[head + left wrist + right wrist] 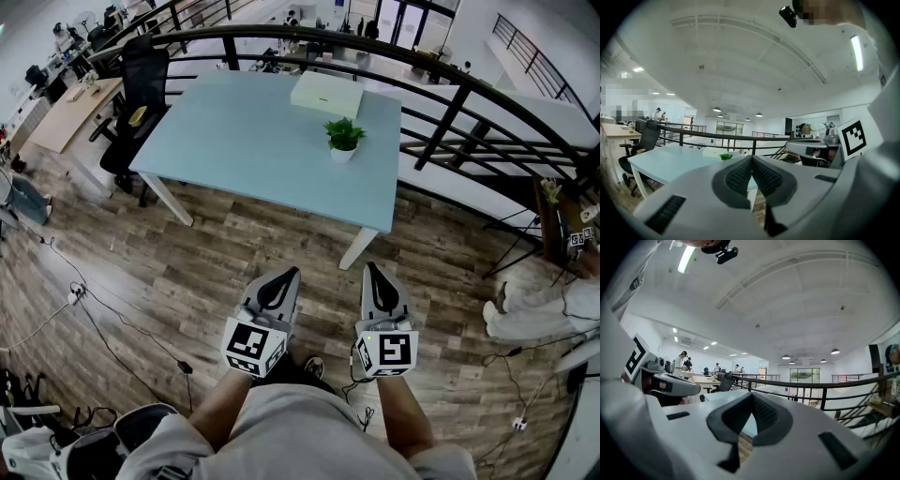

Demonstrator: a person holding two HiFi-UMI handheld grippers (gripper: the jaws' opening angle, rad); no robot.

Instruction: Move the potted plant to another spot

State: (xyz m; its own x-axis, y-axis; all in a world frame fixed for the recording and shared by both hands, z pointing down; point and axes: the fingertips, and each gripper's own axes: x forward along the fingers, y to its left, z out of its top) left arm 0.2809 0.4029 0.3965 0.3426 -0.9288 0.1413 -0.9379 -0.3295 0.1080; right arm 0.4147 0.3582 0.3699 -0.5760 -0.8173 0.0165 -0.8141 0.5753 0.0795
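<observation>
**A:** Which step is this?

**B:** The approach, I'd judge, since nothing is gripped yet. The left gripper [284, 276] and the right gripper [372, 270] are held close to the body, over the wood-plank floor [187, 272] and well short of the surface [244, 141]. Each has its jaws pressed together with nothing between them.

**A:** And the potted plant [344, 139]?

**B:** It stands upright on the pale blue surface, toward its right-hand end. A flat white box [326, 94] lies near it but apart from it. The plant is a leafy green tuft in a small, rounded white pot.

**A:** What does the next move call for?

**B:** Walk up to the surface, open one gripper, and close it round the pot rather than the leaves — the foliage looks soft and would give. The pot looks smooth; ceramic or plastic, I cannot tell. The ribbed dark pads [740, 176] should help against slipping. The bare stretch to the plant's left offers a new spot.
</observation>
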